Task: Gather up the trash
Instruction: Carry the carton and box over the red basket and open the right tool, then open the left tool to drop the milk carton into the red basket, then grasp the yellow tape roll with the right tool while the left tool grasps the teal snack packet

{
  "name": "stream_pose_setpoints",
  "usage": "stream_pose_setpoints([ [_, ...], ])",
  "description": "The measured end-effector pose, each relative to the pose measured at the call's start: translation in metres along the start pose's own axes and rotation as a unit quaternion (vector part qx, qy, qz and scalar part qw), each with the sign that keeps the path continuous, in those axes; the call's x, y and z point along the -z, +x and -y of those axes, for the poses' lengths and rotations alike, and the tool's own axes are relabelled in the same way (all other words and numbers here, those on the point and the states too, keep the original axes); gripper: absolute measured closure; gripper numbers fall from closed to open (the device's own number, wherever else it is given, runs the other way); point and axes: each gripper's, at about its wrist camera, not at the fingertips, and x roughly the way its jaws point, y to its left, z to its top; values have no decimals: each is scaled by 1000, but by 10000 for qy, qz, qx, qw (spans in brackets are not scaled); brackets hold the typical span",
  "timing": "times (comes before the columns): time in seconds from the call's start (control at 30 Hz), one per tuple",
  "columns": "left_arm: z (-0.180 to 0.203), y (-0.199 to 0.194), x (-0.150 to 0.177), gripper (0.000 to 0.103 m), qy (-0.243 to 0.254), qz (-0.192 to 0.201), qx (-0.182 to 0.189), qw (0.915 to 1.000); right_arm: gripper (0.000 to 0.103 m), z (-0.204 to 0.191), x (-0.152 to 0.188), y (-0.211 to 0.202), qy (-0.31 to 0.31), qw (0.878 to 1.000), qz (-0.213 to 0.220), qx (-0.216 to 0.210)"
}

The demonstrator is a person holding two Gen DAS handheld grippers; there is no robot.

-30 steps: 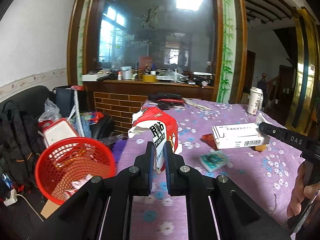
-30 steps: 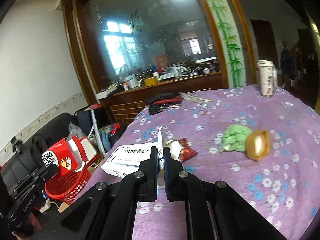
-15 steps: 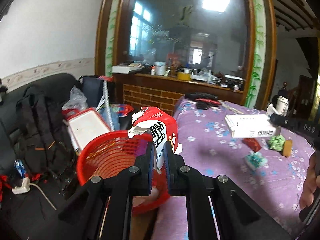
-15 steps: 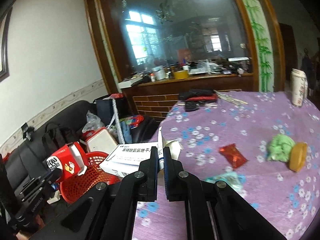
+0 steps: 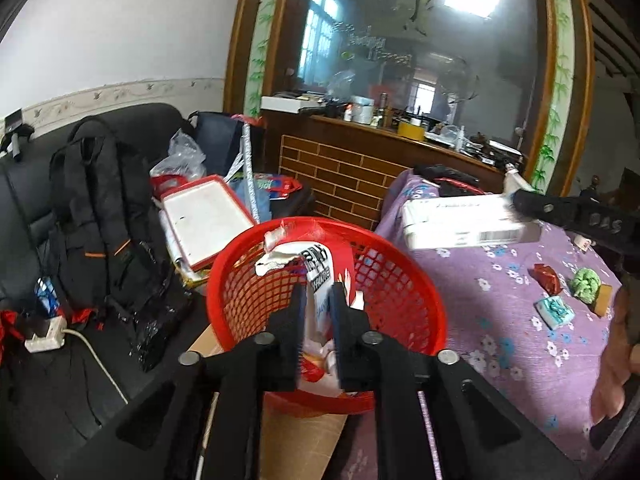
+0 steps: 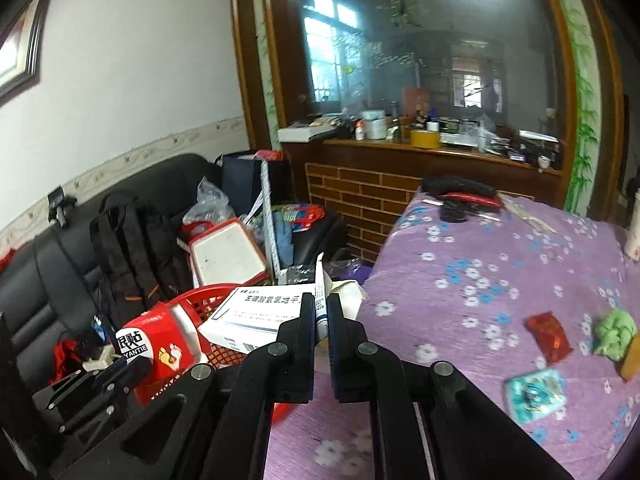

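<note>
left gripper (image 5: 318, 300): fingers have just been parting, loosening on the torn red-and-white carton (image 5: 320, 264) that stands between them, directly over the red mesh basket (image 5: 404, 292).
right gripper (image 6: 322, 320): fingers near together, pinching the end flap of the white medicine box (image 6: 256, 316).
key relation: from the right fingers the box stretches toward 10 o'clock, its long axis running out over the basket rim; the basket lies at 9 o'clock, off the tabletop (image 6: 480, 280) edge.
nearer hand: the left, already above the basket.
left on the tabletop: red wrapper (image 6: 548, 336), green wad (image 6: 616, 332), teal packet (image 6: 534, 394).
</note>
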Motion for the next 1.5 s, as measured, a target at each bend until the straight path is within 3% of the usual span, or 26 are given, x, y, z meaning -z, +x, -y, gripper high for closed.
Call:
stream_pose_setpoints([
  [0.03, -2, -1, 1, 64, -55, -2, -17, 10000, 87, -4, 2, 7, -43, 9998, -149, -97],
  [0.07, -4, -3, 2, 56, -94, 41, -29, 9999, 80, -6, 5, 7, -60, 9998, -163, -131],
  [0.1, -3, -6, 3, 47, -98, 84, -49, 9999, 79, -6, 8, 4, -80, 9998, -115, -135],
  [0.27, 17, -20, 2, 47, 209, 206, 66, 9995, 78, 23, 20, -24, -95, 9999, 65, 8],
  [0.5, 87, -31, 1, 36, 759, 181, 737, 9942, 68, 132, 39, -78, 739, 9958, 106, 526],
  [0.73, 166, -30, 9, 35, 1423, -115, 1377, 9801, 68, 247, 74, -129, 1728, 9792, 134, 1052],
  [1.0, 222, -14, 12, 29, 1820, -588, 1805, 9648, 68, 334, 97, -174, 2434, 9599, 281, 1361],
  [1.17, 257, 1, 9, 28, 2037, -915, 1984, 9543, 68, 376, 101, -169, 2602, 9515, -8, 1639],
  [1.43, 295, 24, 12, 27, 2280, -1145, 2153, 9426, 68, 406, 103, -108, 2291, 9534, -706, 1830],
  [1.5, 302, 30, 14, 25, 2444, -1181, 2141, 9383, 77, 407, 102, -98, 2116, 9564, -716, 1881],
])
